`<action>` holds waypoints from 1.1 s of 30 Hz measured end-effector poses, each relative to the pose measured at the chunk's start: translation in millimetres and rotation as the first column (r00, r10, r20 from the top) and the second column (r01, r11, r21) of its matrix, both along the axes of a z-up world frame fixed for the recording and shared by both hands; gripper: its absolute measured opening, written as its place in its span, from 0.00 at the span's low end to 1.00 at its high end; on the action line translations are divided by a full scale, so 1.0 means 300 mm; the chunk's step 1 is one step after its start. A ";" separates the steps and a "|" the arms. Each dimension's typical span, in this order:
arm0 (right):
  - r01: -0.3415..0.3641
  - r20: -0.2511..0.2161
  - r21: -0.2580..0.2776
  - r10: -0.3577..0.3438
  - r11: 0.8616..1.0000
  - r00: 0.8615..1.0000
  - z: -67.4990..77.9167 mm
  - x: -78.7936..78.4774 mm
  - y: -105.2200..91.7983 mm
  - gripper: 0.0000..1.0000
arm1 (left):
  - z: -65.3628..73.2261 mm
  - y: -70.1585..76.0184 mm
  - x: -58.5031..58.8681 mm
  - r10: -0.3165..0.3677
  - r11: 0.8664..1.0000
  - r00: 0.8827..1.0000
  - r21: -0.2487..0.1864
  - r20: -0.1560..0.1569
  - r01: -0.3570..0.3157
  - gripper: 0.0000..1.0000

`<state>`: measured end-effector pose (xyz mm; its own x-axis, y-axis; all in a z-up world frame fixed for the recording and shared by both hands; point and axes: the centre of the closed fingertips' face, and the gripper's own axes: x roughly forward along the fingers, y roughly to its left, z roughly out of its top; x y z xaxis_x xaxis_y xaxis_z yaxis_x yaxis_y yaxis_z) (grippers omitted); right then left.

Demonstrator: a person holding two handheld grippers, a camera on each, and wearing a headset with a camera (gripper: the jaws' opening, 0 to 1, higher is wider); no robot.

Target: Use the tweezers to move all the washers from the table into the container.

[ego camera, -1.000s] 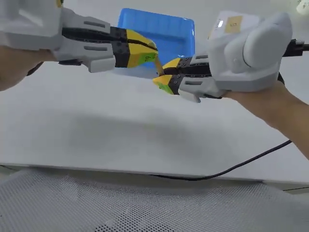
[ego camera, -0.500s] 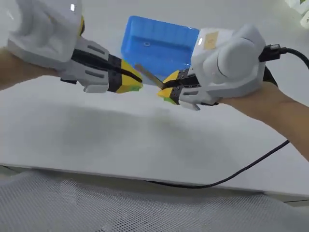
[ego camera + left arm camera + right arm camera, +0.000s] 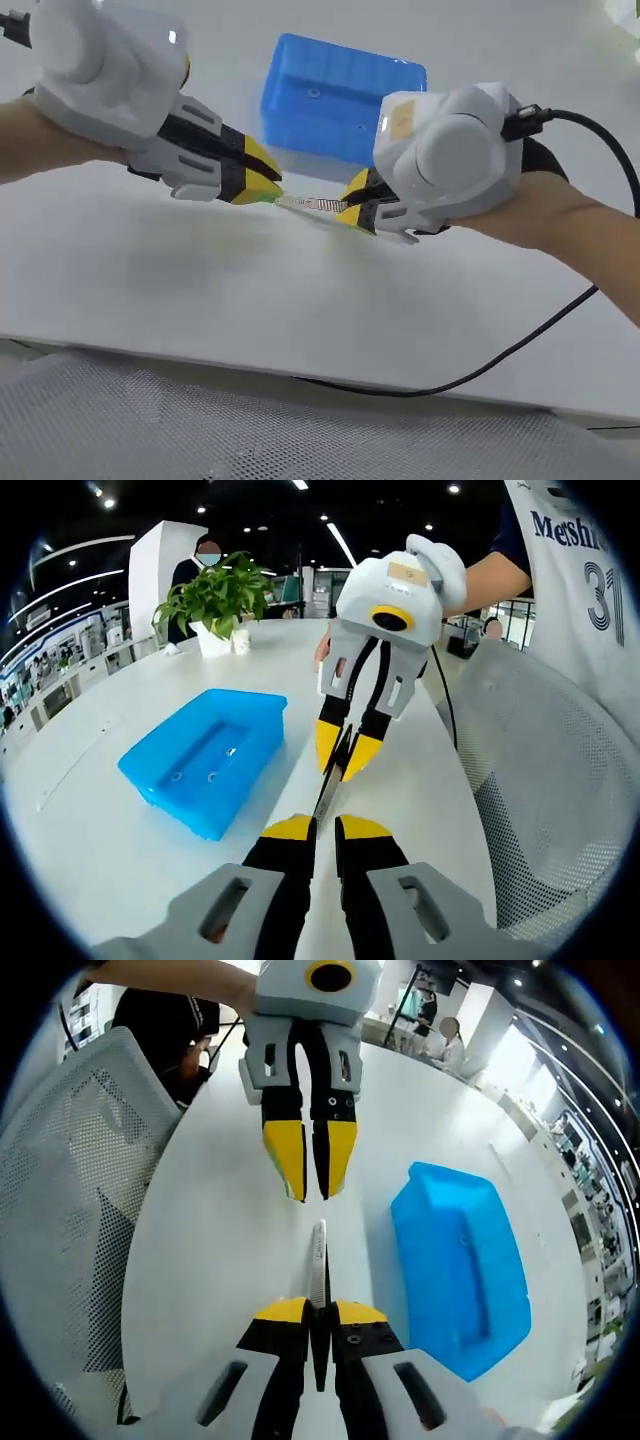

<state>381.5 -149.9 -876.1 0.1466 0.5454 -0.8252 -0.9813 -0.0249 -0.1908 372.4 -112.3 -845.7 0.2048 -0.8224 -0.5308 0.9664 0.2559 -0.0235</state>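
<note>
- The left gripper [image 3: 268, 185] is in front of the blue box [image 3: 300, 125], near the box's left end. Its jaws are almost together, with a thin gap between them and nothing held in it.
- The tweezers [image 3: 312, 205] hang just above the table, in front of the middle of the box, between the two grippers. Their thin tip points at the left gripper and comes very close to its jaws. I cannot tell if it touches them.
- The right gripper [image 3: 352, 208] is in front of the box, near its right end. Its jaws are clamped on the thick end of the tweezers.
- The box is open on top and stands on the table. A few tiny bits [image 3: 210, 775] lie on its floor, too small to tell what they are.
- The table [image 3: 250, 290] under the box is white and smooth.
- A black cable [image 3: 520, 345] runs from the right gripper over the table, to the right of the box.
- A grey mesh chair [image 3: 200, 430] is at the table edge far from the box.
- Past the box, in the left gripper view, a green plant [image 3: 215, 600] stands on the table. A person [image 3: 190, 575] stands behind it, under small ceiling lights [image 3: 108, 502].
</note>
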 end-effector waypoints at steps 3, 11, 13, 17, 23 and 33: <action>-0.009 -0.002 0.007 0.009 1.000 1.000 -0.003 -0.002 0.004 0.09 | -0.020 -0.014 0.001 -0.008 1.000 1.000 0.010 -0.005 0.008 0.11; -0.067 0.025 0.007 0.066 0.998 0.997 -0.029 -0.024 0.009 0.08 | -0.060 -0.030 0.025 -0.004 1.000 1.000 0.028 -0.019 0.005 0.12; -0.068 0.028 0.006 0.068 0.998 0.997 -0.034 -0.026 0.008 0.08 | -0.073 -0.035 0.023 -0.008 0.999 1.000 0.037 -0.027 0.009 0.12; -0.057 0.013 0.023 0.057 0.998 0.998 -0.037 -0.031 0.011 0.08 | -0.107 -0.039 0.003 -0.033 0.996 0.998 0.080 -0.051 0.037 0.11; -0.059 0.007 0.030 0.059 0.998 0.998 -0.042 -0.039 0.008 0.08 | -0.115 -0.034 0.002 -0.019 0.996 0.998 0.088 -0.066 0.024 0.11; 0.021 -0.038 0.071 -0.018 0.997 0.999 -0.020 -0.029 0.000 0.11 | -0.123 -0.043 0.006 -0.021 0.994 0.998 0.110 -0.057 0.028 0.11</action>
<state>372.7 -150.0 -882.1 0.1281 0.6003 -0.7895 -0.9879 0.0068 -0.1551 374.1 -125.1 -882.5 0.1529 -0.7624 -0.6288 0.9704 0.2361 -0.0503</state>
